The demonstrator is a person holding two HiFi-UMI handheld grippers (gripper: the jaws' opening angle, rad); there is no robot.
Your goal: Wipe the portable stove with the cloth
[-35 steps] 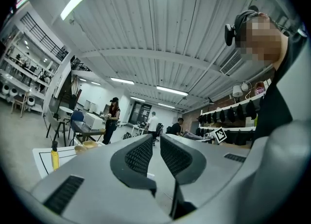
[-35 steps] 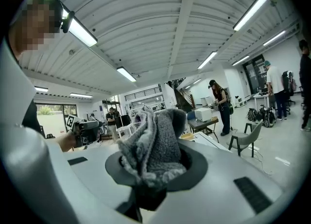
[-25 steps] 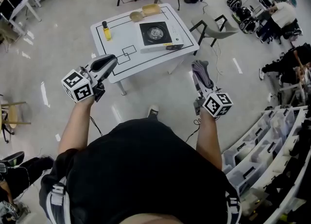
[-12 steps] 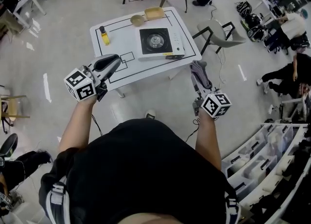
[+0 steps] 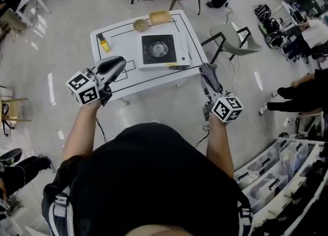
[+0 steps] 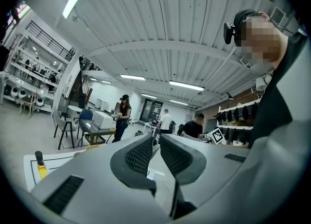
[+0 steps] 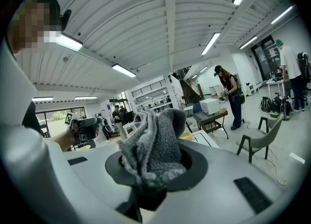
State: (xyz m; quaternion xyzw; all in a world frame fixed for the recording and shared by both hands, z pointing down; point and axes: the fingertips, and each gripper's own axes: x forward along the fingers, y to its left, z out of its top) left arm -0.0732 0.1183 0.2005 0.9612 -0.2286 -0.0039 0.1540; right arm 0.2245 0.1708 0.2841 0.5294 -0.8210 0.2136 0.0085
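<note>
A person stands short of a white table (image 5: 120, 29), a gripper in each hand. On the table's right half sits the portable stove (image 5: 159, 50), a flat, pale-edged box with a black top and a round burner at its centre. A lighter strip runs down its right side and a yellow mark shows on its near edge.

The right gripper (image 5: 209, 82) is clamped on the cloth (image 7: 153, 145), a grey, fleecy rag bunched into an upright wad that spills over the jaws. It is held in the air, well apart from the stove. The left gripper (image 5: 115, 66) has its jaws drawn together with nothing between them.

A yellow bottle (image 5: 103, 43) stands at the table's far left, with a bowl (image 5: 140, 24) and a shallow tray (image 5: 160, 17) along the far edge.

In the right gripper view the cloth hides the jaw tips and the stove beyond. The left gripper's own body blocks the stove in its view, leaving only a table corner and the bottle. The stove's controls are too small to make out.
</note>
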